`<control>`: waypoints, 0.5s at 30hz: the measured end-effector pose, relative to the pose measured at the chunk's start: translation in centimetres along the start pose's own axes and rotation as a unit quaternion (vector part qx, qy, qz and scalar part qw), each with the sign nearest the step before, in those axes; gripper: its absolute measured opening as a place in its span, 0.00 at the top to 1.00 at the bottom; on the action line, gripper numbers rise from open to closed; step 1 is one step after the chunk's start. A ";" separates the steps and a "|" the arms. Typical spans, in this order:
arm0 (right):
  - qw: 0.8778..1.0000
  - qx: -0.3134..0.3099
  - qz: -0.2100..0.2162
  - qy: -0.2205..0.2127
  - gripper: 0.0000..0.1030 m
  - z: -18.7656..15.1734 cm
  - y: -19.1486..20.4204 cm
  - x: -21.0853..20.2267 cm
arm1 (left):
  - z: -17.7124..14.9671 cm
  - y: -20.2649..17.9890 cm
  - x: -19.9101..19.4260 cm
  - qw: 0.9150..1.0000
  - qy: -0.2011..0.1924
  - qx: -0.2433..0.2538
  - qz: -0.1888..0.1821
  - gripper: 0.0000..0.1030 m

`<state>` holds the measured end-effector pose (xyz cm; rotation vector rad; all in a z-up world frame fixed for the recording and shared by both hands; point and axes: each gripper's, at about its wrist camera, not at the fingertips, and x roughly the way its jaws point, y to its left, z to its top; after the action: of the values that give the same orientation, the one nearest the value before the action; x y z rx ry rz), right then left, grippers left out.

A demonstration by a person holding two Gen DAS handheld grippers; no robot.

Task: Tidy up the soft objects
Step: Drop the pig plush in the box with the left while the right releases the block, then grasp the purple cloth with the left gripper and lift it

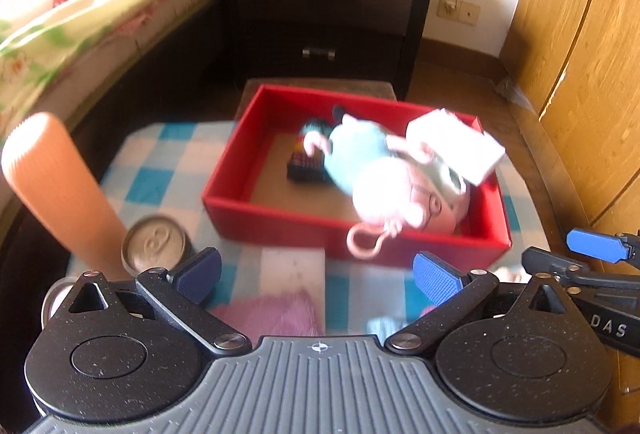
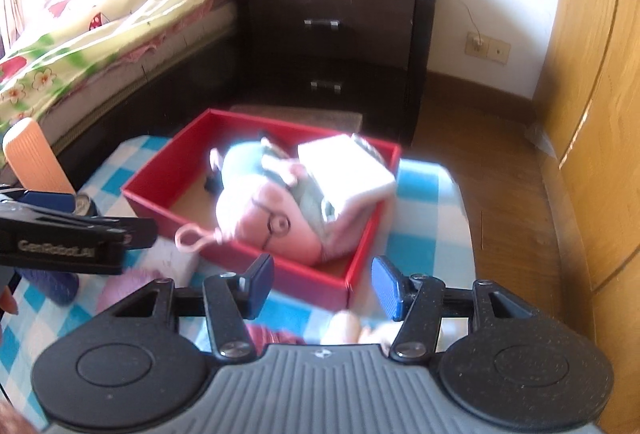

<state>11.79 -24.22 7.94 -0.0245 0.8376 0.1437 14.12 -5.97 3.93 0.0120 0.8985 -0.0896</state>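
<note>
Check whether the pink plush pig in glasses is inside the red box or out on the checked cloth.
Inside. The pink plush pig in glasses lies in the red box, with only its pink loop hanging over the near wall.

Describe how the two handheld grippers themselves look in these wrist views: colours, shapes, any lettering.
Both look alike: the left gripper and right gripper have speckled black linkage arms with silver pivot screws, two round black discs and a ribbed grey body bearing a small crosshair mark. The fingers carry blue textured pads. White lettering runs along each gripper's black side, "GenRobot.AI" on the left, partly visible "DAS" on the right. No cables or sleeves show.
</note>
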 end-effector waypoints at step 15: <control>0.999 0.019 0.030 0.038 0.67 -2.6 -1.4 0.1 | -6.1 2.7 4.0 0.991 0.124 -0.039 0.006 0.05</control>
<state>10.14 -25.76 6.13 0.0309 0.9164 0.1840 12.03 -3.29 -3.04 -0.0444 1.1507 -0.0423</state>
